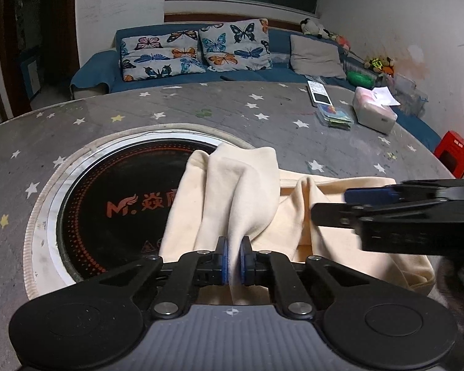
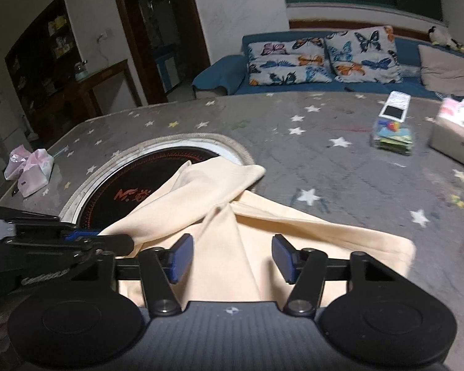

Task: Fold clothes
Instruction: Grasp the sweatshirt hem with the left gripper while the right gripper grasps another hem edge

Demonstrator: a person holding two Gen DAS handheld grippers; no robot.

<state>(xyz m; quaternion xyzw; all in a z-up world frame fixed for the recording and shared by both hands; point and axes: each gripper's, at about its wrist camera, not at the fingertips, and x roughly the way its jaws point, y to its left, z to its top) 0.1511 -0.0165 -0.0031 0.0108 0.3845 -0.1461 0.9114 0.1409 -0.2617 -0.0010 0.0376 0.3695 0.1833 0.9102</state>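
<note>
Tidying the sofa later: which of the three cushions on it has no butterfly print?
The plain grey-beige cushion at the right end of the blue sofa. The two cushions left of it are white with colourful butterflies.

Cream garment (image 1: 241, 191), grey table cover (image 1: 232, 108) with white stars, blue sofa (image 1: 281, 40), butterfly-patterned cushions (image 1: 235, 44).

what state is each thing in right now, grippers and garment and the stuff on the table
left gripper: shut on a pinched ridge of the cream garment
right gripper: open, garment between the pads, not pressed
cream garment: bunched, partly over the black round cooktop
cooktop: partly covered, no glow seen
tissue box: paper sticking out of the top
remote: lying flat
</note>
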